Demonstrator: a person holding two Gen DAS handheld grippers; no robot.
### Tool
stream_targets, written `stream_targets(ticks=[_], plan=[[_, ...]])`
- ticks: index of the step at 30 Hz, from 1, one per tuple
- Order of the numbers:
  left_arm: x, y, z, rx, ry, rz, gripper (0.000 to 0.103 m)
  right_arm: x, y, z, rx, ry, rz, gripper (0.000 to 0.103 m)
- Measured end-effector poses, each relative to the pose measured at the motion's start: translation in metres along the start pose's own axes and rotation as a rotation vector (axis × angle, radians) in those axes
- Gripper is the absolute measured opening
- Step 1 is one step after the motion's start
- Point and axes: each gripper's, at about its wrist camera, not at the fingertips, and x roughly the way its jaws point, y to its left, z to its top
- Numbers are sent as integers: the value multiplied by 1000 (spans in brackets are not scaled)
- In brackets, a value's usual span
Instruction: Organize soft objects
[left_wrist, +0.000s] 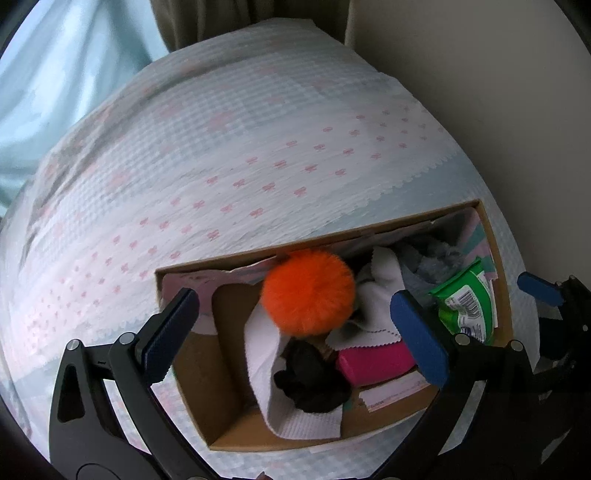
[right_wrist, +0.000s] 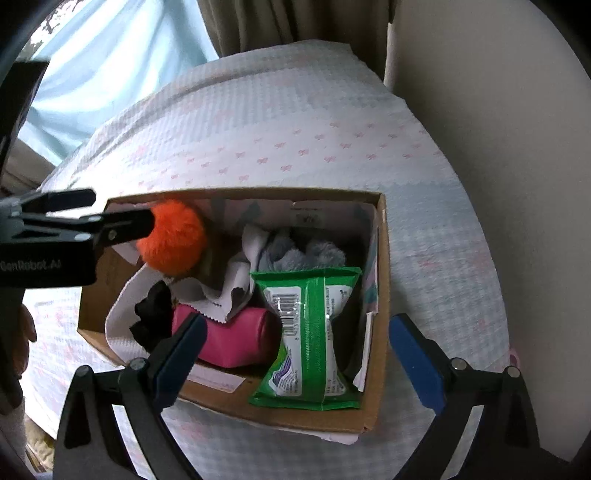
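Between spread fingers of left gripper (left_wrist: 295, 323), orange pompom (left_wrist: 308, 291) over cardboard box (left_wrist: 236, 439); right gripper (right_wrist: 297, 354) wide, empty.

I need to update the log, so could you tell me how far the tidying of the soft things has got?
Mostly done: the cardboard box already holds a green wipes pack, pink roll, white cloths and a black fabric piece. The orange pom-pom sits over the box between the open left gripper. The right gripper is open and empty. Nothing soft shows loose on the bedspread.

Bed under bow-print quilt (left_wrist: 258, 155); beige wall (right_wrist: 517, 147) right; drab curtain (right_wrist: 258, 26), pale blue drape (left_wrist: 55, 74) behind.
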Motion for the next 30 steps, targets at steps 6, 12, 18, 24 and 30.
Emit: stream_targets(ticks=[6,12,18,24,30], plan=[[-23,7,-8,-21,-40,-11,103,-18,3,3,17,-34,-5,98],[-70,18,-24,-28,-108,-19,103,-60,17,1,42,-111,-19,98],[-139,38,-51,-41,-202,-29,103,-128,40,-5,82,-207,-37,98],[-226,61,-83,-36,-331,-23,103,-207,74,-19,126,-313,-78,98],[-304,87,-124,-29,-451,-48,103,-277,119,-43,143,-412,-112,98]])
